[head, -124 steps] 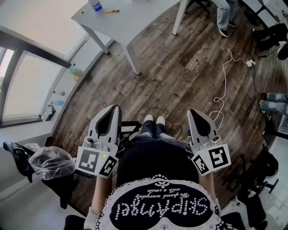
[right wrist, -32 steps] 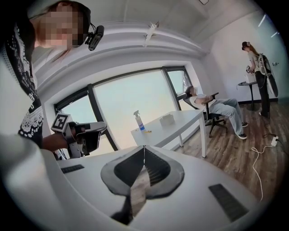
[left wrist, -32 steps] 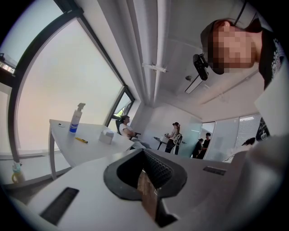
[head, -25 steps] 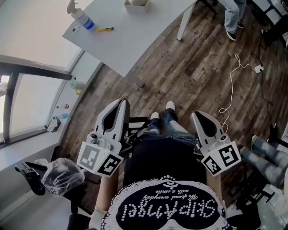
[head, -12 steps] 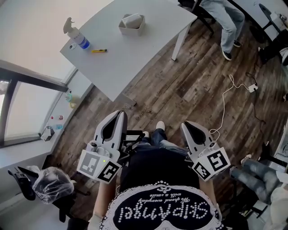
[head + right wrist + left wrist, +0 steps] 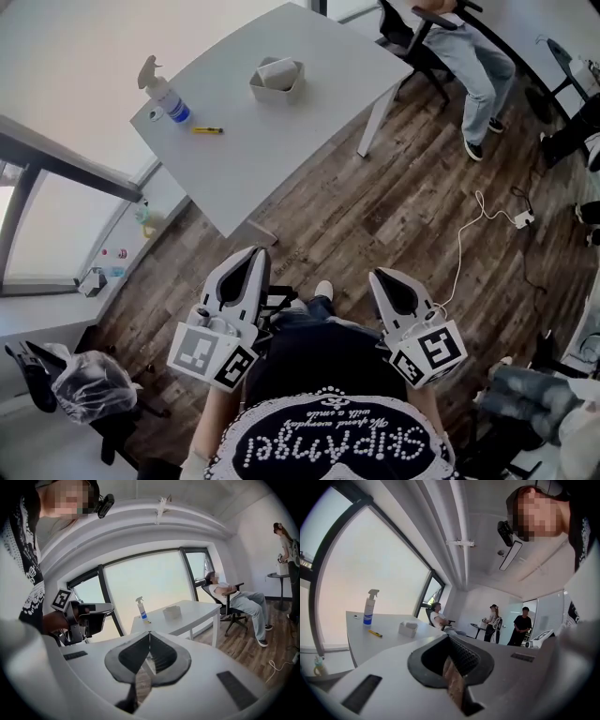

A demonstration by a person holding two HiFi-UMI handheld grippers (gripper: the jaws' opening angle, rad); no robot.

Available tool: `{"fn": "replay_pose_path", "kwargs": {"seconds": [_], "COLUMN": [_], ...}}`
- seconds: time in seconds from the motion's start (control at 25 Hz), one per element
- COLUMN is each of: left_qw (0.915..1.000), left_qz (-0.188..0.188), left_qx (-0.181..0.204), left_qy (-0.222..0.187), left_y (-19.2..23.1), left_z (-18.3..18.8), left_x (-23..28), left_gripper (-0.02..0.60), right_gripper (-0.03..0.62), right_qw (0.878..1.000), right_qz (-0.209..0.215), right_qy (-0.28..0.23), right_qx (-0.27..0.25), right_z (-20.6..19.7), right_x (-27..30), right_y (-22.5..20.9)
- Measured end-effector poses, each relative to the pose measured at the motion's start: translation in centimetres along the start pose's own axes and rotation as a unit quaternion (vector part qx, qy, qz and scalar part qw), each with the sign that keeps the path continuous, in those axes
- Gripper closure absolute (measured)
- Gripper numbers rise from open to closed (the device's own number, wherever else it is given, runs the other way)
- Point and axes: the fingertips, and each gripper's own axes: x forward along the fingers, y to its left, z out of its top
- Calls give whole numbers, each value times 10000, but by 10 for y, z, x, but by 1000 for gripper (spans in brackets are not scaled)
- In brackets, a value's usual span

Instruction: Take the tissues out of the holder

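The dark wooden floor [image 6: 394,206] fills most of the head view, and on it stands a white counter [image 6: 253,141], in the upper part of this view. At the far right corner of the counter a person [image 6: 469,56] in jeans sits on a chair. The left tongs [image 6: 251,253] and the right tongs [image 6: 380,275] are both low in the head view, close to the body of the person who holds them, over the floor and well apart from the counter. In each gripper view the two jaws lie fully together, tip against tip, and there is nothing between them. On the left side of the counter a spray bottle [image 6: 164,94] with a blue label stands upright. The tissue holder [image 6: 277,79], a pale square box, stands near the far edge of the counter, and the tissues [image 6: 276,70] are inside it. A white cable [image 6: 466,234] lies on the floor at the right. A small yellow pen [image 6: 207,130] lies flat on the counter near the bottle.
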Motion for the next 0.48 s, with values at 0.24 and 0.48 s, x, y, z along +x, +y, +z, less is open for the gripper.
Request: {"fn": "replay_pose_path", "kwargs": {"seconds": [0.24,0.48], "left_qw": [9999,9995], "left_qz": [-100,-283], "left_qx": [-8,61], "left_qy": [-40,-112], "left_y": [-7,-14], "left_z": [4,14], "left_x": [15,32], "left_gripper": [580,580], "right_gripper": [583,582], "right_qw": [9999,9998], "right_qz": [77,-8], "right_qy": [-9,-76], "right_qx": [111,171], "right_z": [2,7], "right_x": [6,7], "right_y": [-9,-20]}}
